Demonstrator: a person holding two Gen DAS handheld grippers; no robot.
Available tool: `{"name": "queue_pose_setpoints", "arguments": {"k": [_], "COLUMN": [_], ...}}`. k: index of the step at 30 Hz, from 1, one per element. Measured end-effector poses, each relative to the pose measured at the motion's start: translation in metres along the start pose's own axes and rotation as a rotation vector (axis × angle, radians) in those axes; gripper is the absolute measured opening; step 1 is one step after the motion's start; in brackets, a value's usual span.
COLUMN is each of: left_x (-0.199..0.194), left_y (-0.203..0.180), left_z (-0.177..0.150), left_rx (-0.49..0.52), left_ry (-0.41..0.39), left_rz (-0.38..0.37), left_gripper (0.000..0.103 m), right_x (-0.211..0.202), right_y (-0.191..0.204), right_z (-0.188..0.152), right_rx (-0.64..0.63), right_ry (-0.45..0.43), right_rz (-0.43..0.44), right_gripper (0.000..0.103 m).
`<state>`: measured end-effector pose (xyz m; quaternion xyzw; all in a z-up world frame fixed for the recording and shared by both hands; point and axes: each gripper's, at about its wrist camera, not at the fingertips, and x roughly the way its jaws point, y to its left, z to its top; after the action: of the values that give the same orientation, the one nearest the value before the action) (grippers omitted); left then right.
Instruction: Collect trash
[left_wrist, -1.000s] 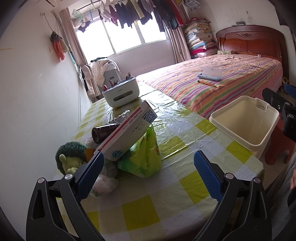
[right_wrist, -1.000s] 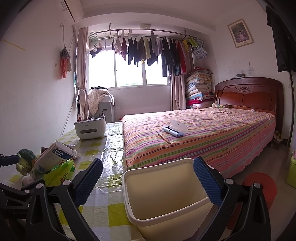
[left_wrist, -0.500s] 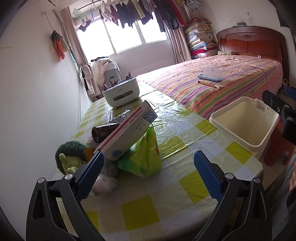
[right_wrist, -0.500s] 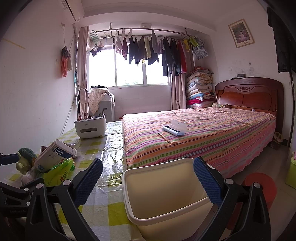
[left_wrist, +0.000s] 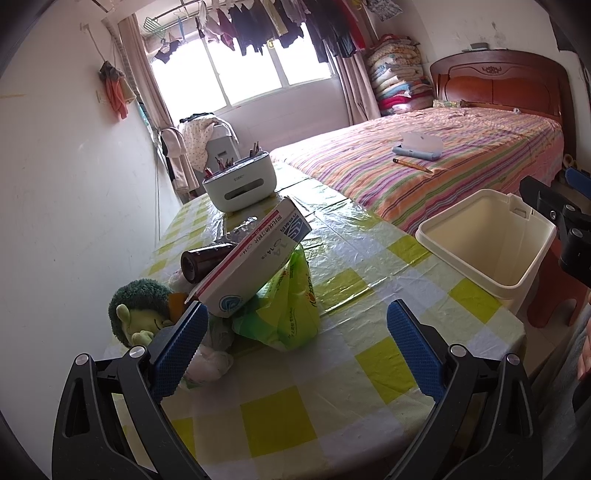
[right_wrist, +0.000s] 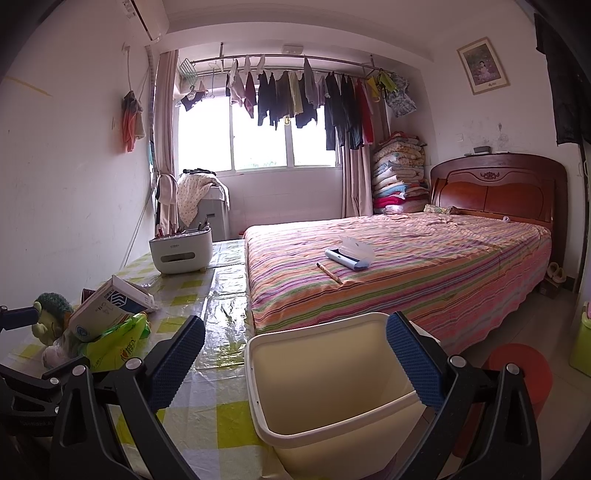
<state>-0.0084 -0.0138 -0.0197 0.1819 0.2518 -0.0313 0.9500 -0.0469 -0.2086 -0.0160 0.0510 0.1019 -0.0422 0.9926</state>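
A pile of trash lies on the checked table: a white cardboard box (left_wrist: 255, 258) leans on a green plastic bag (left_wrist: 290, 306), with a dark brown bottle (left_wrist: 205, 258) and crumpled white plastic (left_wrist: 208, 360) beside it. My left gripper (left_wrist: 295, 339) is open and empty, just short of the pile. An empty cream bin (left_wrist: 487, 243) stands at the table's right edge. My right gripper (right_wrist: 293, 356) is open and empty, its fingers on either side of the bin (right_wrist: 332, 380) without touching it. The box (right_wrist: 107, 306) and bag (right_wrist: 114, 341) show at the left of the right wrist view.
A green plush toy (left_wrist: 142, 314) lies left of the pile by the wall. A white organiser with pens (left_wrist: 240, 181) stands at the table's far end. A striped bed (left_wrist: 443, 158) runs along the right. A red stool (right_wrist: 517, 373) stands on the floor.
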Motion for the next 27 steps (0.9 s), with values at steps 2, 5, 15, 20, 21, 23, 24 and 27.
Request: {"name": "queue_pose_setpoints", "arguments": {"k": [2, 5, 15, 20, 21, 23, 24, 27], "left_x": [0.000, 0.000, 0.000, 0.002, 0.003, 0.003, 0.003, 0.004], "left_y": [-0.001, -0.002, -0.003, 0.007, 0.009, 0.014, 0.017, 0.028], "left_z": [0.000, -0.001, -0.002, -0.002, -0.003, -0.003, -0.003, -0.005], "left_rx": [0.001, 0.003, -0.005, -0.034, -0.041, -0.057, -0.066, -0.096], "left_ry": [0.000, 0.002, 0.006, 0.020, 0.024, 0.031, 0.033, 0.042], "left_rz": [0.000, -0.003, -0.005, -0.007, -0.007, -0.008, -0.006, 0.002], "left_gripper": [0.096, 0.096, 0.096, 0.096, 0.096, 0.096, 0.096, 0.096], "right_x": [0.000, 0.000, 0.000, 0.001, 0.001, 0.001, 0.002, 0.003], "right_y": [0.000, 0.000, 0.000, 0.002, 0.002, 0.004, 0.004, 0.007], "right_z": [0.000, 0.000, -0.001, -0.003, -0.003, -0.002, -0.001, -0.001], "right_rx": [-0.001, -0.003, -0.003, -0.003, -0.005, -0.023, -0.025, -0.036], "right_ry": [-0.004, -0.004, 0.007, 0.020, 0.016, 0.018, 0.025, 0.040], "right_rz": [0.000, 0.001, 0.005, 0.013, 0.016, 0.018, 0.020, 0.030], "right_gripper": [0.096, 0.096, 0.096, 0.096, 0.096, 0.096, 0.096, 0.096]}}
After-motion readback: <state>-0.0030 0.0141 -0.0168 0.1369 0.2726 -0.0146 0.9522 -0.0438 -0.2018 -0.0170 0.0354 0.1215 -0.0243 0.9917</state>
